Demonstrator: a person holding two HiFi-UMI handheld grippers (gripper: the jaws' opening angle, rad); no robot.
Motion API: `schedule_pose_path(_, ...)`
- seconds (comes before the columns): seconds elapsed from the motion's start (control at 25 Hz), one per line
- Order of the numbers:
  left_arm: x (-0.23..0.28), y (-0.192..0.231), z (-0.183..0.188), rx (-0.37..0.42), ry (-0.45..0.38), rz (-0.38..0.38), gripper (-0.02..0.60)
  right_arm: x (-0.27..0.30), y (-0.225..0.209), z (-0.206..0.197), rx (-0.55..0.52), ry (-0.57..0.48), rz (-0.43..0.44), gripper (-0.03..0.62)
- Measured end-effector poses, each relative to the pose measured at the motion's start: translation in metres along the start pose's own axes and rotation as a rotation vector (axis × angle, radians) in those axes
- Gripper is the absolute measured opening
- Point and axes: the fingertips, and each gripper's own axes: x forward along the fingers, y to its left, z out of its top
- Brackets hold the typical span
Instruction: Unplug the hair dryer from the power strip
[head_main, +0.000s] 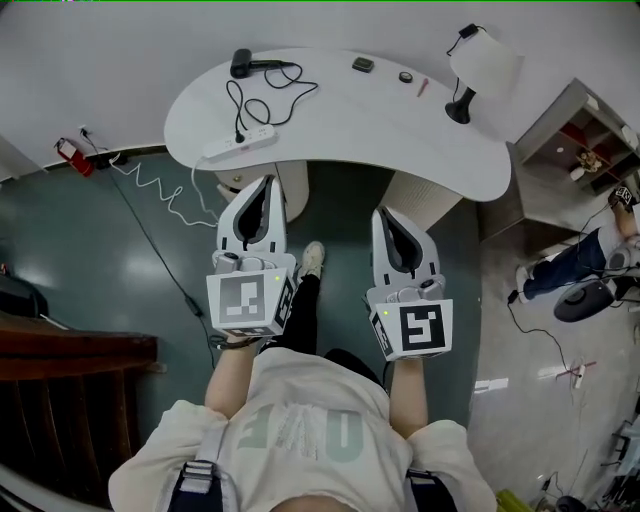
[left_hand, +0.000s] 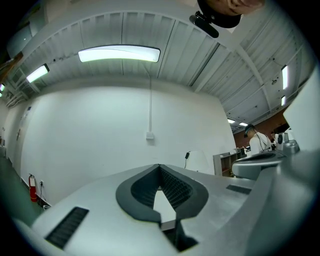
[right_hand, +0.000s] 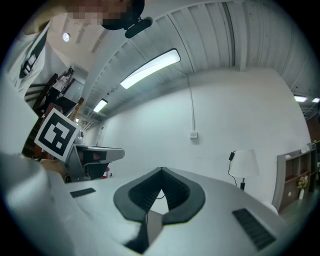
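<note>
A black hair dryer lies at the far left of the white curved table. Its black cord loops across the top to a plug in the white power strip near the table's front left edge. My left gripper hangs in front of the table, just short of the strip, shut and empty. My right gripper is beside it, also shut with nothing in it. In the left gripper view the jaws meet at the tip; likewise in the right gripper view. Neither gripper view shows the strip.
A white lamp stands at the table's right end, with small dark items and a red pen near it. A coiled white cable runs over the floor to the left. A shelf and a person are at the right.
</note>
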Motion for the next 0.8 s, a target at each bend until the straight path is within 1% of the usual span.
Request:
schedule_pose_path(0.16,0.074,0.036,0.011,0.029,-0.026,0.015,0.006,0.094,-0.023,0.016,0.01,-0.042,0.046,0.003)
schedule_pose_path(0.24,0.114,0.064,0.021,0.038,-0.042,0.046,0.006,0.149,-0.03,0.031,0.007,-0.062,0.086,0.003)
schedule_pose_path(0.36,0.18,0.1,0.04,0.038,-0.078,0.093,0.006,0.231,-0.043,0.058,-0.036,-0.105,0.14,0.003)
schedule_pose_path(0.44,0.215,0.12,0.048,0.063,-0.091,0.126,0.006,0.279,-0.05,0.074,-0.054,-0.142,0.152,0.003)
schedule_pose_path(0.48,0.23,0.129,0.049,0.085,-0.085,0.138,0.006,0.299,-0.053,0.076,-0.061,-0.143,0.158,0.003)
schedule_pose_path(0.56,0.261,0.144,0.047,0.118,-0.065,0.141,0.006,0.334,-0.061,0.074,-0.067,-0.125,0.176,0.003)
schedule_pose_path(0.6,0.276,0.15,0.046,0.116,-0.056,0.14,0.006,0.348,-0.065,0.072,-0.064,-0.117,0.184,0.003)
schedule_pose_path(0.72,0.31,0.163,0.041,0.069,-0.031,0.148,0.006,0.378,-0.076,0.067,-0.045,-0.099,0.205,0.003)
schedule_pose_path(0.8,0.322,0.166,0.036,0.064,-0.014,0.156,0.006,0.394,-0.082,0.063,-0.041,-0.092,0.227,0.003)
